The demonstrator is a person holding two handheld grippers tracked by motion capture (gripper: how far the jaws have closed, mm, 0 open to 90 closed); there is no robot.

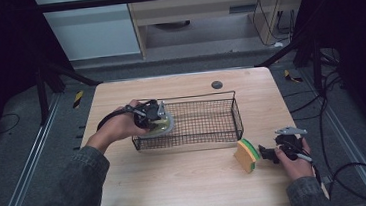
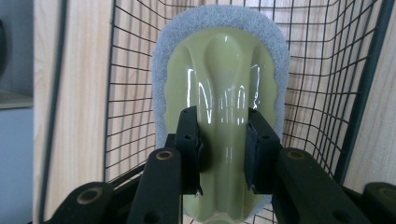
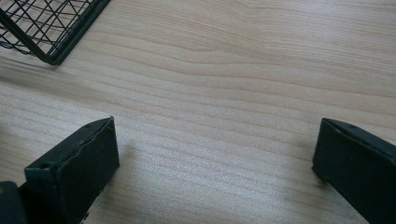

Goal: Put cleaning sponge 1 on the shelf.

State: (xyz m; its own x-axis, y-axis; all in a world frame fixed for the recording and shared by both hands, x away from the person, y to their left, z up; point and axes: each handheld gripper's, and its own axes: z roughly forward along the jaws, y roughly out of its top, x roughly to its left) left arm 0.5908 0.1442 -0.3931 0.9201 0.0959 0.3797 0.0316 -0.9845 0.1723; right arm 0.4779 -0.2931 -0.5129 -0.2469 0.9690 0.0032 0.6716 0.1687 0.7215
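Left claw [image 2: 223,151], one scrubber [image 2: 219,70], one basket [image 1: 236,116]

Left tongs [image 1: 158,116] clamped, jaws narrow, right tongs [image 1: 271,154] spread wide, low.

My light wooden table [image 1: 188,183] stands on grey carpet [image 1: 18,132], metal rails [image 1: 26,172] running along the floor at nine and three o'clock. At twelve o'clock sit a white cabinet [image 1: 89,31] and a pale wooden cupboard [image 1: 197,6]. Black cables [image 1: 348,179] trail at four o'clock; both sides lie dark.
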